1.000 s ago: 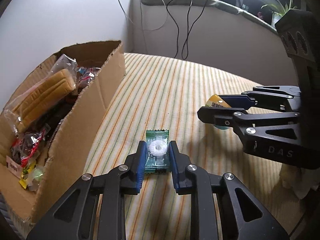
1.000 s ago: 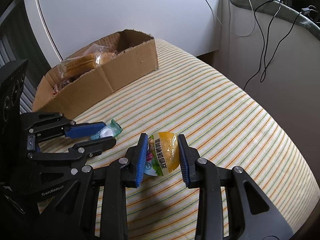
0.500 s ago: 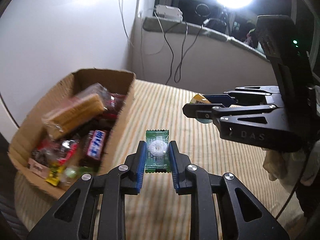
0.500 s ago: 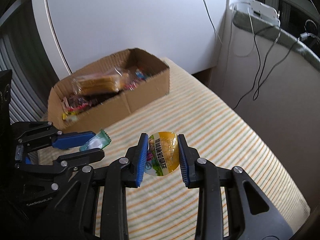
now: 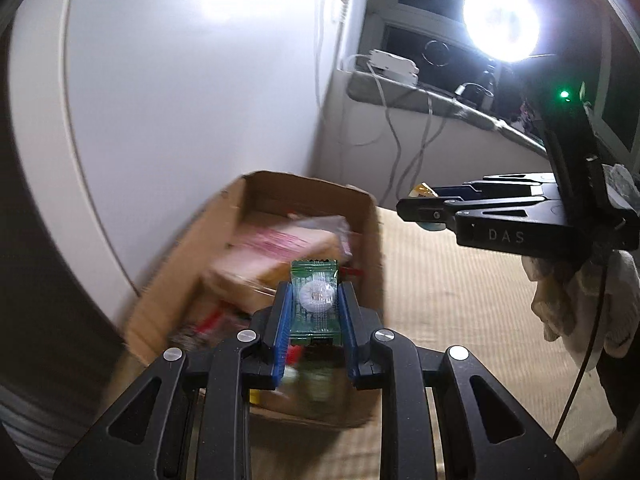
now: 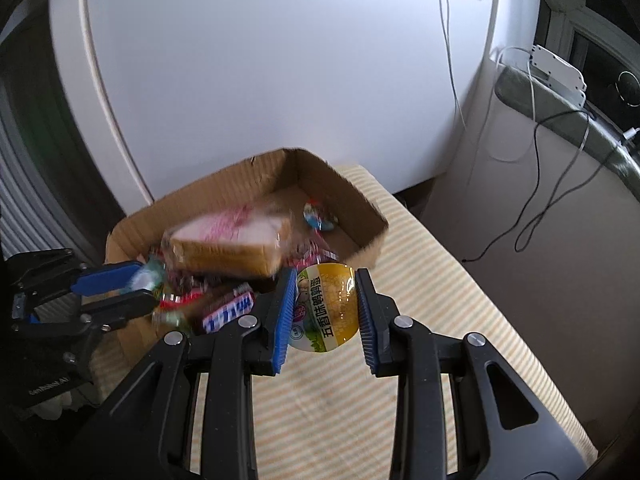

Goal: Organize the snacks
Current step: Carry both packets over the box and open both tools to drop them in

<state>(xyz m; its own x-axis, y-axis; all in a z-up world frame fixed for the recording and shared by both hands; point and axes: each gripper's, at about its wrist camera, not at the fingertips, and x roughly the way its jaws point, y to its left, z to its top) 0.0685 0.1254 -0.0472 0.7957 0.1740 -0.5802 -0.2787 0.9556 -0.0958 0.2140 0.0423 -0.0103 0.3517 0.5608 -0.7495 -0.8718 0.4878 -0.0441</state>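
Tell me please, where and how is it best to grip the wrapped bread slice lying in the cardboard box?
Probably across the two long crust edges of the bread slice, coming from above: it lies flat on top of the other snacks in the cardboard box.

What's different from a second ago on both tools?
Both tools rose off the striped surface toward the cardboard box: the left tool now holds its green candy over the box, and the right tool holds its yellow snack cup beside it. Grips unchanged; nothing released.

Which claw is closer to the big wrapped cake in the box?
Left. The left gripper hangs over the cardboard box beside the wrapped cake; the right gripper is just outside the box's near wall.
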